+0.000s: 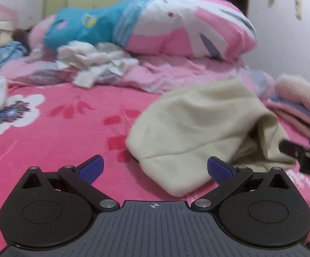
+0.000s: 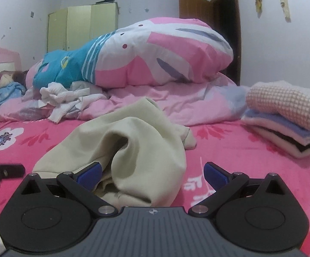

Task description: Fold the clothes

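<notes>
Centre frame, on pink floral bedsheet (image 2: 229, 150): crumpled cream garment (image 2: 133, 141). Left gripper (image 1: 155, 168) and right gripper (image 2: 152, 172) both spread, empty. Risk: pinching several bunched layers, folding skewed.

Bare sheet (image 1: 69, 132) leftward; folded stack (image 2: 287, 120) blocking right.

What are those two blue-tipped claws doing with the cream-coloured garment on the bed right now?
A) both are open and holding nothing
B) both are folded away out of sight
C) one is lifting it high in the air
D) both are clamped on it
A: the left gripper and right gripper both gape wide, and the cream garment lies crumpled on the pink bedsheet.
</notes>
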Motion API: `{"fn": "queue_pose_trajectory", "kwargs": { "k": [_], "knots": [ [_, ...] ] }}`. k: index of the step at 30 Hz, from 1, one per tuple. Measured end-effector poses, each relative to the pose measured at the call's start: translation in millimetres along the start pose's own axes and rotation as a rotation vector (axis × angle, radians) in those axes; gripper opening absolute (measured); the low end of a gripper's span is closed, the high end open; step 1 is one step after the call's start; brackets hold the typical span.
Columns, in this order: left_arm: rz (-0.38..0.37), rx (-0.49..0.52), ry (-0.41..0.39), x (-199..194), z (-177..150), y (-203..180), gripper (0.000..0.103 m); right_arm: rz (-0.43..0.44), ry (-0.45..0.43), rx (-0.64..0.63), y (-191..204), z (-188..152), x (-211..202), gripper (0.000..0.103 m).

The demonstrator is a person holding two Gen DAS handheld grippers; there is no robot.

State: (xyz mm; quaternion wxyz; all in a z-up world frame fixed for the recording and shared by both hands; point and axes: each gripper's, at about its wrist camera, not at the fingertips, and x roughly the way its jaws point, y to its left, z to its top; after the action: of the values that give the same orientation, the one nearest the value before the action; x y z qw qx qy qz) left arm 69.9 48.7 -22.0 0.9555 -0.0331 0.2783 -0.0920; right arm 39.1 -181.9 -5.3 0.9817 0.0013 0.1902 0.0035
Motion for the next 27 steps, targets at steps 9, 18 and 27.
{"fn": "queue_pose_trajectory", "kwargs": {
  "k": [9,18,27],
  "knots": [
    [-0.075,0.083,0.054,33,-13,-12,0.102,0.066,0.050,0.031,8,-5,41,0.097],
    [-0.052,0.074,0.086,51,-21,-12,0.078,0.091,0.078,0.183,-16,-16,63,0.063],
    [-0.040,0.037,0.030,45,-15,-15,0.022,0.132,0.037,0.279,-39,-20,57,0.014]
  ]
}}
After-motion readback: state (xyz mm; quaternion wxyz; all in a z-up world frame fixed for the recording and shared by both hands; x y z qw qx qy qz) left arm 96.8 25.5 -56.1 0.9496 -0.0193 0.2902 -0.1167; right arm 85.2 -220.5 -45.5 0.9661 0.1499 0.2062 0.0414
